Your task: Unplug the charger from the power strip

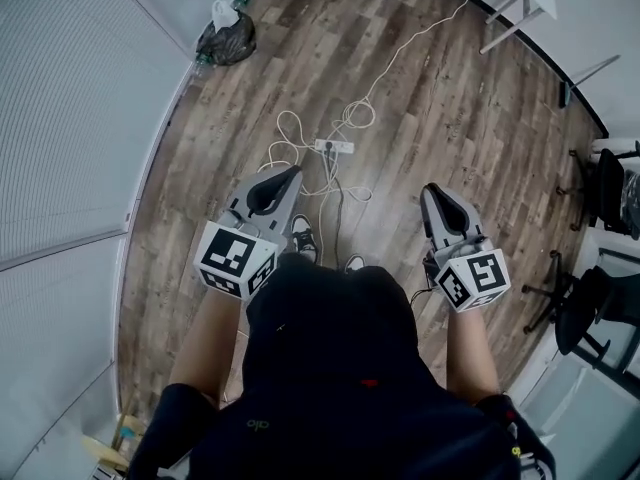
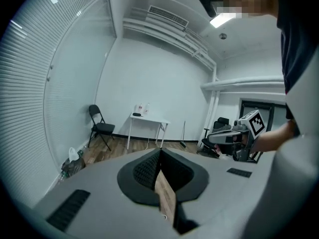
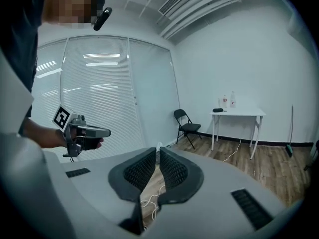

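A white power strip [image 1: 334,146] lies on the wooden floor ahead of my feet, amid loops of white cable [image 1: 300,133]. Something white sits plugged in at its left end; I cannot make out the charger itself. My left gripper [image 1: 287,174] hangs above the floor, short of the strip and to its left, jaws together with nothing in them. My right gripper [image 1: 431,190] is held to the strip's right, shut and empty. In the left gripper view the left gripper [image 2: 160,151] points across the room. In the right gripper view, cable [image 3: 149,201] shows below the right gripper [image 3: 158,151].
A black bag [image 1: 225,38] with white rubbish lies at the far left by the blinds. A white table [image 1: 515,3] stands at the far right, and office chairs [image 1: 600,183] line the right wall. A folding chair [image 2: 99,128] and a white table [image 2: 148,118] stand against the far wall.
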`<state>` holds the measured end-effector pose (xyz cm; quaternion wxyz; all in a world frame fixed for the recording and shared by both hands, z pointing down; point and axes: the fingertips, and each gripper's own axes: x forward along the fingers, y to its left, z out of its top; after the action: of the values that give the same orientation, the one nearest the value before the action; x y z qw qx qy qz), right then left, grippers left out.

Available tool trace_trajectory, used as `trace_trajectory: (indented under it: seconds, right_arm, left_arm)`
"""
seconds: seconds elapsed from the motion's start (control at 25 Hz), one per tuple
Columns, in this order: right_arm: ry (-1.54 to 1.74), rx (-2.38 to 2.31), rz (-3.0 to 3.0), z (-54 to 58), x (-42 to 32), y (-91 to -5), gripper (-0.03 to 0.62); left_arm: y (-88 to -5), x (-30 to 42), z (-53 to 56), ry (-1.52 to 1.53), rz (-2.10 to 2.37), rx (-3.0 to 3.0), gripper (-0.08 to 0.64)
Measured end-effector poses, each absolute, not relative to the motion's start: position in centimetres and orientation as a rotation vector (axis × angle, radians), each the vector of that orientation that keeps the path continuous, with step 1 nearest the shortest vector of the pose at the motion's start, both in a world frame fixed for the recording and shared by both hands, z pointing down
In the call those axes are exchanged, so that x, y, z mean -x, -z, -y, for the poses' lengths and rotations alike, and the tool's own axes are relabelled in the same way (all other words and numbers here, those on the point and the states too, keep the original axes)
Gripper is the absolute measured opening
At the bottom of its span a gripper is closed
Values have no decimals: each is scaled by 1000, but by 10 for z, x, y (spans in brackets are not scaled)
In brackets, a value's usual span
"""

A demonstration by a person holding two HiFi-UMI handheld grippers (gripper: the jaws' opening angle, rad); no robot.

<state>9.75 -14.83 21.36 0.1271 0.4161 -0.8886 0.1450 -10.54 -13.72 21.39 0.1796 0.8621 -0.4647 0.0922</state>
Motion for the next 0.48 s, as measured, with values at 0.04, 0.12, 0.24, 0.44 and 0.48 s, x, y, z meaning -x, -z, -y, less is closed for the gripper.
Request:
trace_trajectory:
  seconds: [0.04,0.12,0.24,0.44,0.48]
  right_arm:
    - [-427,-1213,2583,156,-94,-219,34]
    - [-438,-1204,2571,170,-87,-232,34]
    - [-425,-1154,2564,194,-80,-254,34]
    - [-397,-1038,2575,233,-83,-310,34]
    - [-388,-1022,2568,241,-84,-325,34]
  left_arm:
    - [-219,111,144,-256,1311,-2425,20]
    - [-230,118,158,-247,1313,-2402,20]
    - [-250,118,177,-269,1321,-2383,20]
    - [-304,108,212,-348,1369,-2331,19]
    - [-319,106,217,-357,1373,-2313,20]
